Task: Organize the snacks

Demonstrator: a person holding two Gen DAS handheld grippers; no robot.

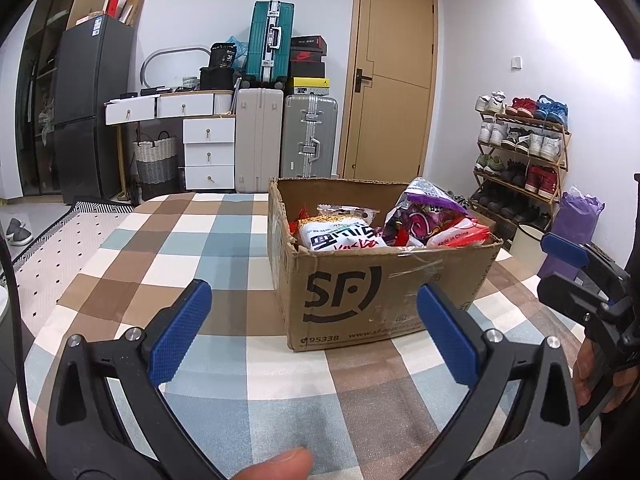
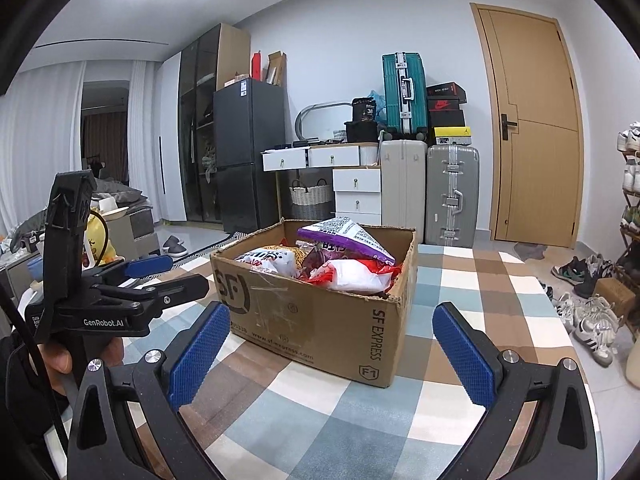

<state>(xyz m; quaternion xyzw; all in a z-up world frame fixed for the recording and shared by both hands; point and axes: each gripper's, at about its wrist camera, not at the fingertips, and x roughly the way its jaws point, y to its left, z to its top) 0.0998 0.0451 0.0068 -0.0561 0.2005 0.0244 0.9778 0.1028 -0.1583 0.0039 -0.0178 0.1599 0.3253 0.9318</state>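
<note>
Snack box on the checked tabletop

A cardboard box (image 1: 360, 280), torn along its rim, holds crinkly snack bags (image 1: 424, 220). Checked cloth lies bare on the tabletop (image 1: 180, 240) beside it. The left gripper (image 1: 316, 332) and right gripper (image 2: 332, 356) both gape wide, empty, short of the box.

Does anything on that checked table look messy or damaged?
The cardboard box has a torn, ragged top rim with loose tape, and a purple snack bag sticks up above it, tilted over the other packets.
</note>
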